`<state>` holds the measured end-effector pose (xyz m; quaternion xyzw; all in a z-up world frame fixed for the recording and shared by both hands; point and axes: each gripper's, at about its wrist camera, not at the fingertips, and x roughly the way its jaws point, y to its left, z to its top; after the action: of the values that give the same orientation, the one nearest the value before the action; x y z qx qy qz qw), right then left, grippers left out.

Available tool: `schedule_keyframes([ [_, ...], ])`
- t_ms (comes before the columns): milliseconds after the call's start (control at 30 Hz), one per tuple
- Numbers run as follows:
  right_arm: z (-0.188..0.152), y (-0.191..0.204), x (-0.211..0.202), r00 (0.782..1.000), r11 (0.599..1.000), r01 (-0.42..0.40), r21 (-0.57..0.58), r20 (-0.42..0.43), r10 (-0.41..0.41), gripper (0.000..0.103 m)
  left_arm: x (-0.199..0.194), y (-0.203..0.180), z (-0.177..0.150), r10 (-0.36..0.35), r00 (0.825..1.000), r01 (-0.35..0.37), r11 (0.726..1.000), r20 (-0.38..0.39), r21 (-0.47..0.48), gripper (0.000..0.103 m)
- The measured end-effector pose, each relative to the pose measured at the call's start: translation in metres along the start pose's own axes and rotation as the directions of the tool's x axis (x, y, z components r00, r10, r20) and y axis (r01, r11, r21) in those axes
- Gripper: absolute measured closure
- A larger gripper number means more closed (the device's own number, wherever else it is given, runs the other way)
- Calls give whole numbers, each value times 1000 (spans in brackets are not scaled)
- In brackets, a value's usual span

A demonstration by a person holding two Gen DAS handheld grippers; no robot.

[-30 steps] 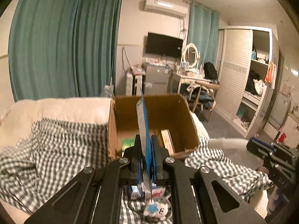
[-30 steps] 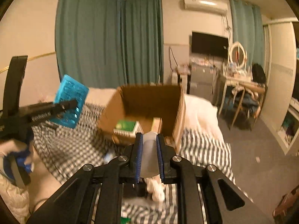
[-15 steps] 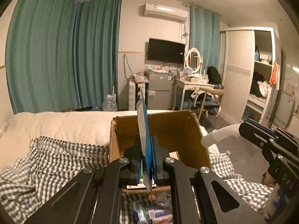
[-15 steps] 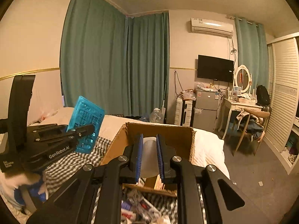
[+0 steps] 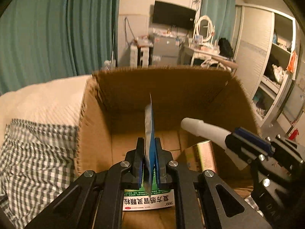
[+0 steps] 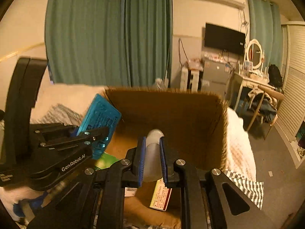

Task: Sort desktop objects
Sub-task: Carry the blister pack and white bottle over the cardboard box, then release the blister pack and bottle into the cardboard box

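Observation:
An open cardboard box [image 5: 133, 87] [image 6: 190, 105] stands on the bed right in front of both grippers. My left gripper [image 5: 149, 160] is shut on a thin blue blister pack [image 5: 149, 126], held edge-on over the box's inside; the right wrist view shows that pack [image 6: 99, 118] flat-on in the left gripper [image 6: 91, 135]. My right gripper [image 6: 152, 156] is shut on a white plastic bottle [image 6: 153, 152], which the left wrist view shows as a white bottle [image 5: 202, 129] reaching in over the box from the right. A green-and-white medicine box [image 5: 148, 200] and a gold box [image 5: 205, 158] lie inside.
A grey-and-white checked cloth [image 5: 38, 152] covers the bed left of the box, with a cream blanket [image 5: 47, 95] behind. A red-and-yellow packet [image 6: 160, 196] lies on the box floor. A dressing table with chair [image 6: 257, 87] and wardrobe shelves [image 5: 276, 66] stand to the right.
Both grippers moved forward and down with their loads, from short of the box to over its open top. The box now fills both views. The grips stayed the same.

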<state>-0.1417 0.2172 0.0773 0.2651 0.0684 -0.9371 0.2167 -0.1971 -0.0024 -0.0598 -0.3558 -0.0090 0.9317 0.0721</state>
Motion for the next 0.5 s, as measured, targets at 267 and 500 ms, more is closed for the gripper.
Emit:
schedule_keyframes([
  [267,-23,-1,21,996,1000,19,13,-88,-18,86,-6,-2,-10,29,1000,-29,1000,-2,-1,86],
  [500,-12,-9,-18,998,998,55,32,-21,-55,58,-59,0,-4,44,996,-41,998,77,-40,42],
])
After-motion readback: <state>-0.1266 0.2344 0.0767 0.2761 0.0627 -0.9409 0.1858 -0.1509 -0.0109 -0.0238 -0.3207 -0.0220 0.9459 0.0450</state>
